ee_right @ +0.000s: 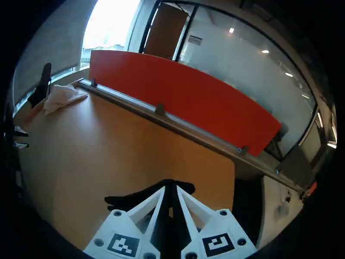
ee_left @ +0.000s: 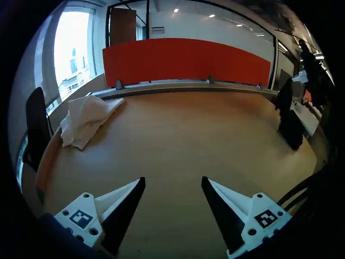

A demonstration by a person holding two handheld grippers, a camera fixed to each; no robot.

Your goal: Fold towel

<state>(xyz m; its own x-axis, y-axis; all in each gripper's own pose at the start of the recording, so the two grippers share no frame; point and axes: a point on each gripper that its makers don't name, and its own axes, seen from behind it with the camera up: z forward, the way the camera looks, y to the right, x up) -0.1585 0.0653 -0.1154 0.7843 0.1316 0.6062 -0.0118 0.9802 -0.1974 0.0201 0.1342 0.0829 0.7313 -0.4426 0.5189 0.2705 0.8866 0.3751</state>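
Observation:
A crumpled white towel (ee_left: 86,118) lies at the far left corner of the wooden desk (ee_left: 181,138); from the right gripper view it is small and distant (ee_right: 60,97). My left gripper (ee_left: 172,179) hovers open over bare desk, well short of that towel, with nothing between its fingers. My right gripper (ee_right: 171,186) is at the desk's right end, its fingers closed together on a black towel (ee_right: 129,199) that spreads out under the tips. A dark bunched shape (ee_left: 290,118) at the desk's right edge in the left gripper view may be that same cloth.
A red divider panel (ee_left: 185,60) on a metal rail runs along the desk's far side (ee_right: 185,103). A dark chair (ee_left: 36,125) stands beyond the left end. Glass walls and a window lie behind. Another desk (ee_right: 284,203) adjoins on the right.

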